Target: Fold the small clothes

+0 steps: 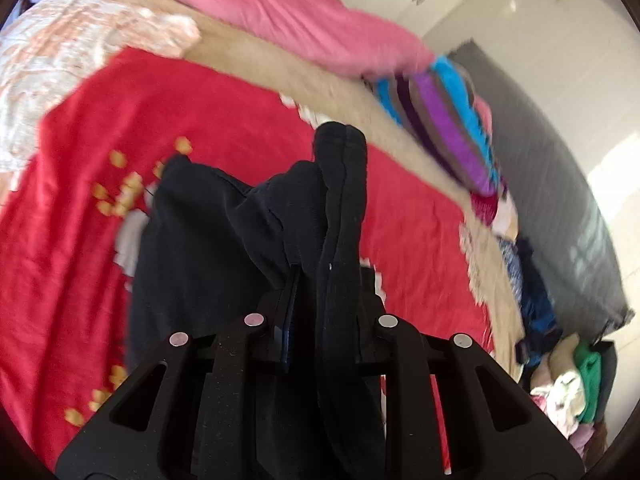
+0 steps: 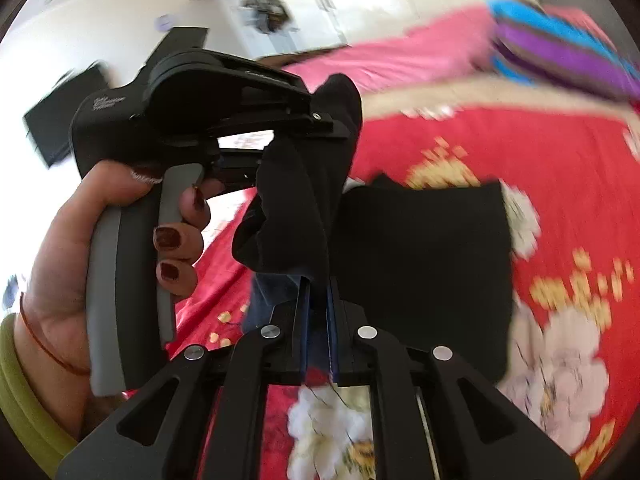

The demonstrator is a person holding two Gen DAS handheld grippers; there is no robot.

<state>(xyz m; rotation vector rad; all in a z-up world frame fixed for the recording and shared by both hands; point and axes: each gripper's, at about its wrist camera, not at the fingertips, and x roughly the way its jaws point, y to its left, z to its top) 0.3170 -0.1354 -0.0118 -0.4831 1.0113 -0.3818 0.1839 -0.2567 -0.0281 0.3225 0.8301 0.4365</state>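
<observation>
both grippers [image 1: 320, 280] [image 2: 318, 300] pinch black garment [image 1: 240, 232] edge — above red bedspread [image 1: 80, 220]

Bright daylight, blown-out white walls, motion blur, fisheye warping at edges

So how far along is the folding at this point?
Mid-fold. Both the left gripper and right gripper have jaws shut on the black garment, lifting one end above the red bedspread. Part lies flat; a clothes pile waits.

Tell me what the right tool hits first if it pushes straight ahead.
Likely the black cloth it already grips, then the left tool close behind; depth is unclear.
</observation>
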